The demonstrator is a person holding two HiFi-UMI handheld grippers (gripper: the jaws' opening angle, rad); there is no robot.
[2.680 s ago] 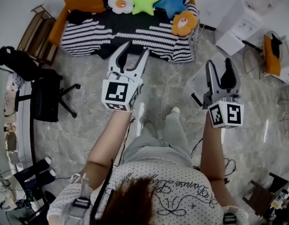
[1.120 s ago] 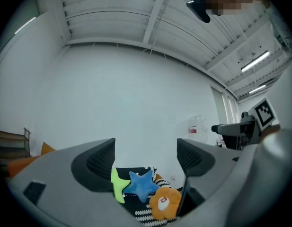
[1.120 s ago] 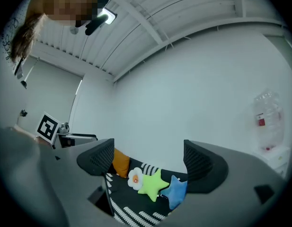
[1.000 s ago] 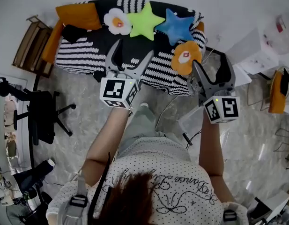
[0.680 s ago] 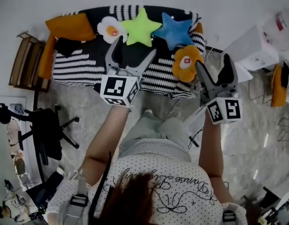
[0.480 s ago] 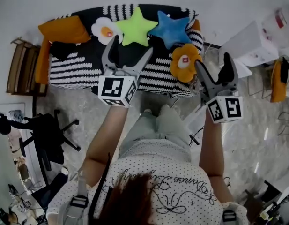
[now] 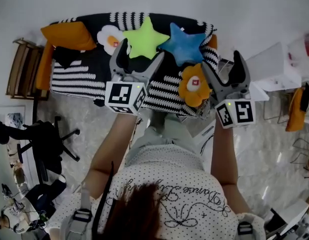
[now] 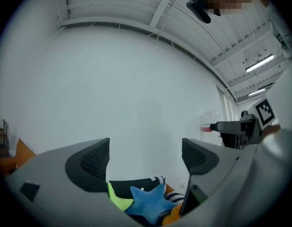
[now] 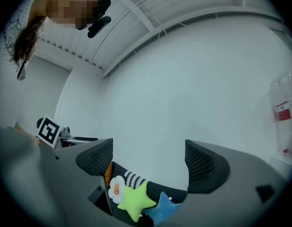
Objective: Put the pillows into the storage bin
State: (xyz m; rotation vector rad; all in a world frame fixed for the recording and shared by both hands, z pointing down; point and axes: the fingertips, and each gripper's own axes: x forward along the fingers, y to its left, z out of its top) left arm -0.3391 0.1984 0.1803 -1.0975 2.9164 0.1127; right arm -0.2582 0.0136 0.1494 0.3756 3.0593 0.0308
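Looking down in the head view, the left gripper (image 7: 141, 51) and right gripper (image 7: 222, 64) pointed at a striped sofa (image 7: 74, 76) bearing the green star pillow (image 7: 144, 40), blue star pillow (image 7: 184, 44), white flower pillow (image 7: 108, 36) and orange flower pillow (image 7: 194, 86). In the left gripper view, its jaws had just been opening and stood released and empty, with the blue star pillow (image 8: 148, 205) beyond. In the right gripper view, the jaws were likewise apart and empty, with the green star pillow (image 9: 136, 197) beyond.

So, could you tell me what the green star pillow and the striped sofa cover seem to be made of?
Green star pillow: looks like soft matte plush, puffy with rounded points. Striped sofa cover: probably knitted fabric, matte, draping over the edge.
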